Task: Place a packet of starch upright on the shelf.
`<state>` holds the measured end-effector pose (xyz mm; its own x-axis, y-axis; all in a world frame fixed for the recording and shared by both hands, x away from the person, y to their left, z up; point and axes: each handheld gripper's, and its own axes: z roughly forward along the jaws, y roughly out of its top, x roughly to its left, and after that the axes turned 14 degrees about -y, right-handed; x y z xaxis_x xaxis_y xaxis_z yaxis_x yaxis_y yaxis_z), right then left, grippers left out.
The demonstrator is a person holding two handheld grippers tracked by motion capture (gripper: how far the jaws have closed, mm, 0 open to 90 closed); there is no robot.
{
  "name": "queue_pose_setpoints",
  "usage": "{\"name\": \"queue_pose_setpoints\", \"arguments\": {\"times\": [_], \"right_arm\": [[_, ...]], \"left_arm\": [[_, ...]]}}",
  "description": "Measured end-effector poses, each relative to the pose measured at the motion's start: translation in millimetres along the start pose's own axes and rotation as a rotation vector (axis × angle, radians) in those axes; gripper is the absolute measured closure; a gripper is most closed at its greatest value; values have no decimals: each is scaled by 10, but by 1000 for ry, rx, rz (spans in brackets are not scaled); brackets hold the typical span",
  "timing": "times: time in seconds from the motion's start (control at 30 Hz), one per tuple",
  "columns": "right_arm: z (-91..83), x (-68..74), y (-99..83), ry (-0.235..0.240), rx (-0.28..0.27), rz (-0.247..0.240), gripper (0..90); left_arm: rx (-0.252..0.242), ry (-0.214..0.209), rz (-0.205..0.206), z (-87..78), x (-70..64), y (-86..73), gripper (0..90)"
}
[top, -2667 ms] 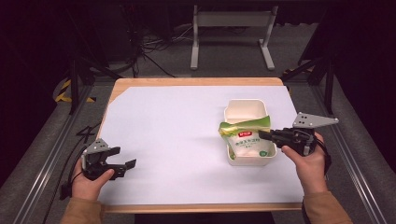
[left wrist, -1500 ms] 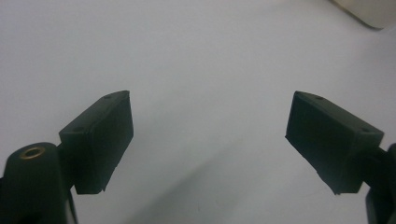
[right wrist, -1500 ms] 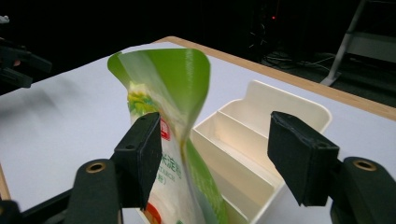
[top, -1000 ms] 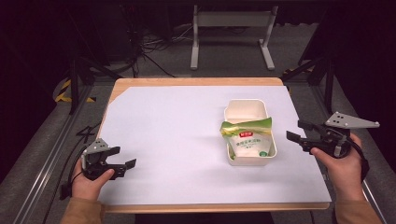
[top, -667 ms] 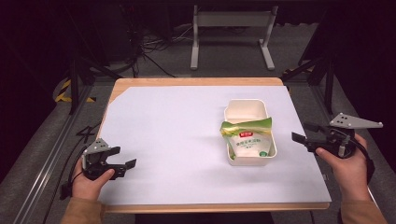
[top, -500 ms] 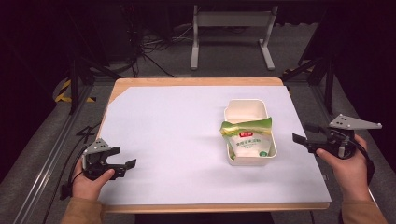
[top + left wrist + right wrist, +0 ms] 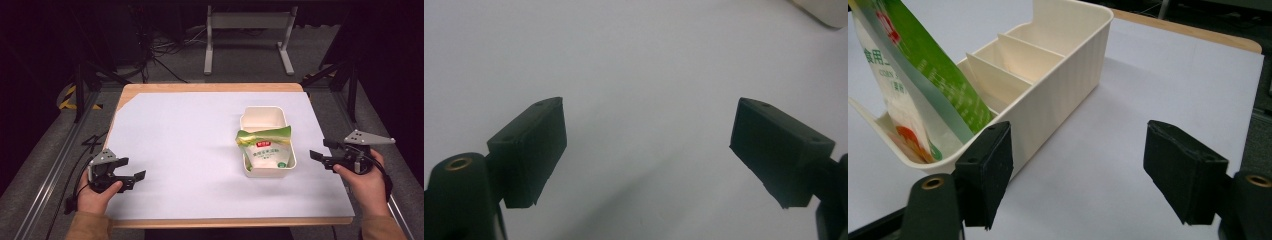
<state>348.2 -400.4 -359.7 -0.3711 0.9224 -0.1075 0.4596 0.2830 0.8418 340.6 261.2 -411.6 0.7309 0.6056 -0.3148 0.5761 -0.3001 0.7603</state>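
A cream box [image 7: 264, 117] with inner dividers stands right of the table's middle. A green and white pouch [image 7: 265, 149] leans in its near compartment, top sticking out. My right gripper [image 7: 320, 149] is open to the right of the box, near the table's right edge, and holds nothing. In the right gripper view the box [image 7: 1068, 65] and pouch [image 7: 908, 85] lie ahead and left of the open gripper [image 7: 1078, 170]. My left gripper [image 7: 131, 168] rests open at the near left. In its own view the left gripper [image 7: 649, 145] spreads wide over bare white surface.
The white sheet [image 7: 185, 135] covers the wooden table [image 7: 210, 87]. Metal rails run along both sides of the table. A metal stand [image 7: 247, 30] and loose cables [image 7: 160, 42] are on the floor behind it. A corner of the box [image 7: 824, 10] shows far off in the left gripper view.
My right gripper has drawn back to the right, away from the box and pouch, and stands open. The pouch stays in the box. The left gripper has not moved.
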Motion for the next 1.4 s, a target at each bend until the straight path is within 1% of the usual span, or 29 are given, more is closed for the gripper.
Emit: {"name": "queue_pose_setpoints", "arguments": {"times": [0.27, 0.43, 0.5, 0.83, 0.97, 1.0, 1.13, 1.2, 1.3, 1.4], "right_arm": [[120, 37, -168, -2, 23, 8, 275], [201, 71, -277, 9, 20, 18, 272], [233, 87, -320, 13, 22, 21, 270], [352, 155, -490, 12, 44, 18, 251], [391, 182, -532, 6, 64, 1, 238], [412, 199, -551, 4, 70, -5, 225], [464, 247, -587, -5, 92, -27, 176], [490, 270, -607, -20, 109, -46, 159], [516, 280, -632, -30, 130, -53, 144], [516, 283, -630, -33, 131, -52, 142]], "left_arm": [[0, 3, -2, 5, 5, -4, 156], [2, 4, -1, 10, 5, -5, 156], [6, 1, -8, 11, 1, -7, 156], [6, 6, -9, 24, 24, -23, 156], [9, 5, -6, 30, 26, -23, 156], [11, 6, -1, 30, 29, -23, 155], [11, 4, -4, 33, 27, -23, 155], [12, 3, -3, 34, 27, -22, 155], [10, 1, -6, 38, 22, -22, 155], [11, 1, -6, 40, 22, -22, 155]]}}
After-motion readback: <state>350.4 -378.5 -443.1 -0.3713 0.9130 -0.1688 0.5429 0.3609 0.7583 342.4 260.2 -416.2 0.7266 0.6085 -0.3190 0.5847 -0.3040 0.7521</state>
